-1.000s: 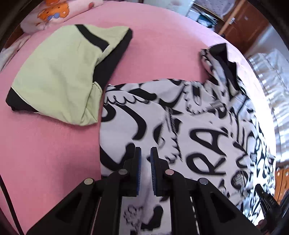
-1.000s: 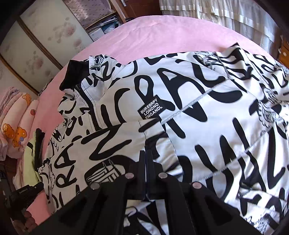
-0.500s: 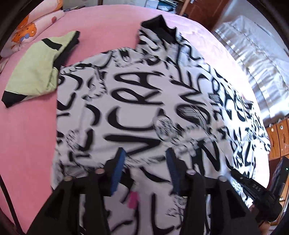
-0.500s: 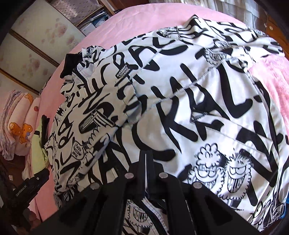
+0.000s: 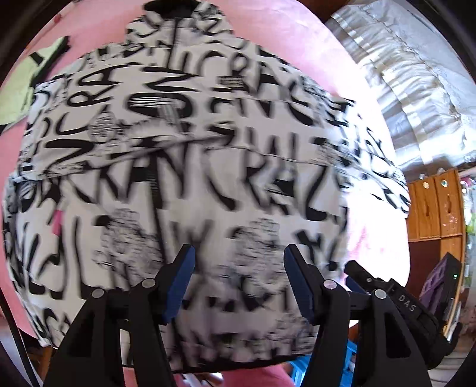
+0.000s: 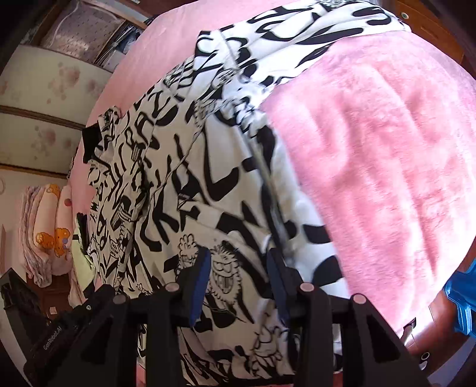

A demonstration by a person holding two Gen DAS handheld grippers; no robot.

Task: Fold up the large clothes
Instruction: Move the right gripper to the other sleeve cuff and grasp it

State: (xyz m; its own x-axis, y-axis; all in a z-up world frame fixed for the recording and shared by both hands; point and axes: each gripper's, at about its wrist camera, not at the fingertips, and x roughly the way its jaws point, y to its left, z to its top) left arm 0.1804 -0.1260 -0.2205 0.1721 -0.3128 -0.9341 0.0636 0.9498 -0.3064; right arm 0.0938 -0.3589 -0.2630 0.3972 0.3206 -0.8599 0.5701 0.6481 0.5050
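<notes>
Both grippers, left gripper (image 5: 239, 265) and right gripper (image 6: 239, 268), hang over the black-and-white graffiti-print jacket (image 5: 184, 166) on the pink bedspread (image 6: 372, 154), jaws opening, gripping nothing.

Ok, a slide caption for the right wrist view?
Right gripper, fingers opening and empty, above black-and-white graffiti-print garment on pink bed cover.

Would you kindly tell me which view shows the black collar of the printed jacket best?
The right wrist view: the black collar lies sharp and whole at the jacket's far end. The left wrist view catches only a blurred sliver at its top edge.
</notes>
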